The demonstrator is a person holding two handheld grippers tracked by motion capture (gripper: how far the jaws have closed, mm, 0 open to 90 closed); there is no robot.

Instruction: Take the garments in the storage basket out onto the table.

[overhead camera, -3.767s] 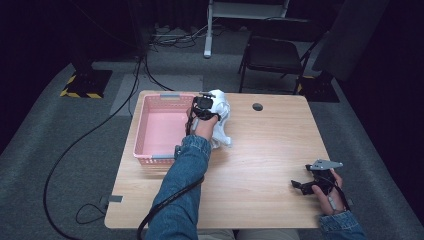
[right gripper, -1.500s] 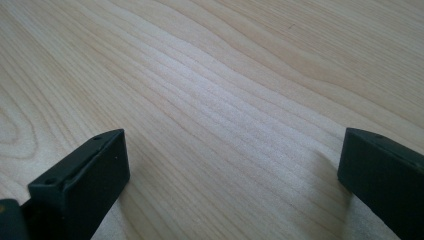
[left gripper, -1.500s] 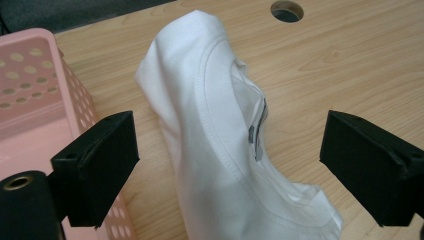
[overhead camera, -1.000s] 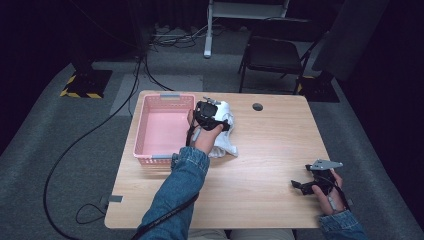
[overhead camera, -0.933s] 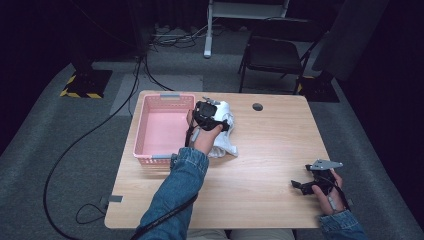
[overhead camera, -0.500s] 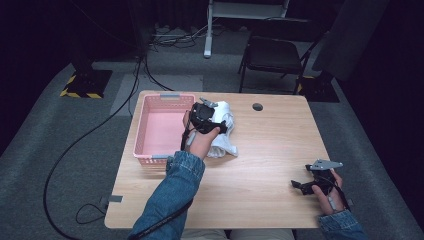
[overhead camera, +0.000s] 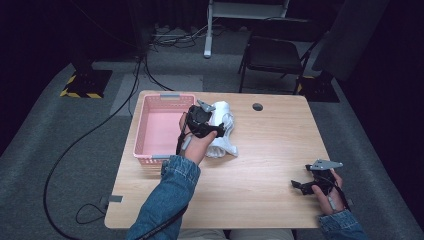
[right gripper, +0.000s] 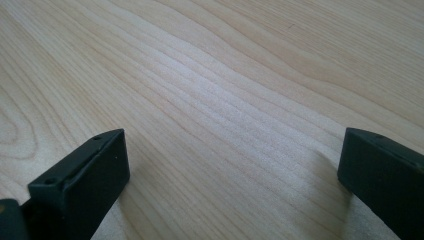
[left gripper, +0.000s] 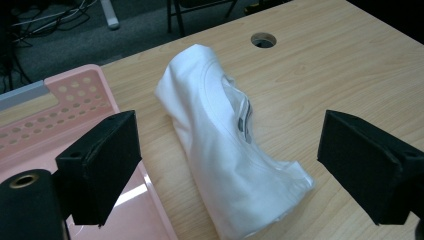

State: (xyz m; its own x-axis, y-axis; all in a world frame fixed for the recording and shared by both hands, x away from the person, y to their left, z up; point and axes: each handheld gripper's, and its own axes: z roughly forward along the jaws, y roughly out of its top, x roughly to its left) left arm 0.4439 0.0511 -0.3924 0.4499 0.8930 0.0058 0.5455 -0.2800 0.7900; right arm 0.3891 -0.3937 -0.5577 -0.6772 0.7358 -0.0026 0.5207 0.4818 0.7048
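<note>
- Dark floor and black drapes ring a pale wooden counter (overhead camera: 270, 165), with a folding chair (overhead camera: 280, 52) standing behind its far edge.
- On the counter's left part sits a pink basket (overhead camera: 150, 107), perforated along its rim (its grey end tab shows in the left gripper view).
- Just beside the basket's right wall lies a white shirt (left gripper: 220, 150), folded into a rough roll with its collar seam and a small label showing; it rests on the bare wood, outside the basket.
- Beyond the shirt, near the far edge, a round hole (overhead camera: 257, 106) is cut into the counter.
- Left claw (overhead camera: 207, 120) hangs over the shirt, held by a hand in a denim sleeve (overhead camera: 167, 192) that comes in from the near edge.
- In the left gripper view its jaws stand wide apart, one over the basket's wall and one over bare wood, with the shirt below and between them; neither pad touches the cloth.
- Right claw (overhead camera: 305, 186) rests low at the counter's near right corner, well apart from the shirt and basket.
- In the right gripper view its jaws are spread wide over plain wood grain, with nothing between them (their shadows fall close beneath them on the wood).
</note>
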